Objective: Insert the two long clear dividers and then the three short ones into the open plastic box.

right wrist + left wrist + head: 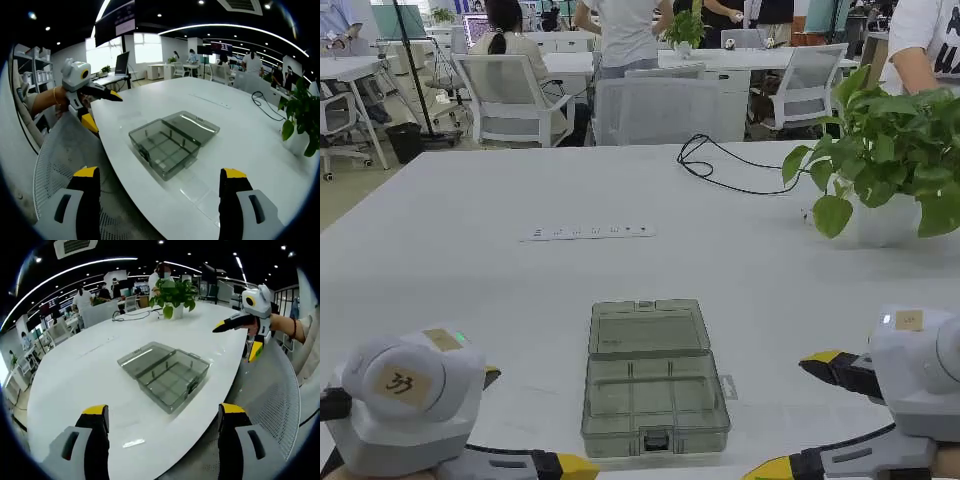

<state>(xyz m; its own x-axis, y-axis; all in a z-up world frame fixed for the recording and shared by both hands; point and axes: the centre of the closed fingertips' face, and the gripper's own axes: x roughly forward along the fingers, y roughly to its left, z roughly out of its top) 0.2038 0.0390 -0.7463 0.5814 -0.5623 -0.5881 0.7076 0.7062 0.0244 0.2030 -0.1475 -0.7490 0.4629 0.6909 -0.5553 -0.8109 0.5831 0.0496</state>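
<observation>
Yellow-tipped and spread wide at the left gripper (162,409), likewise at the right gripper (160,172); clasping nothing, touching nothing. Flanking the open plastic box (610,425) on the white table (520,280).

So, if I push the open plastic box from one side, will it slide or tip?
The plastic box looks thin-walled and clear, so probably light. It sits low, lid flat on the smooth white table, so it should slide, not tip. The hinged lid may flex.
</observation>
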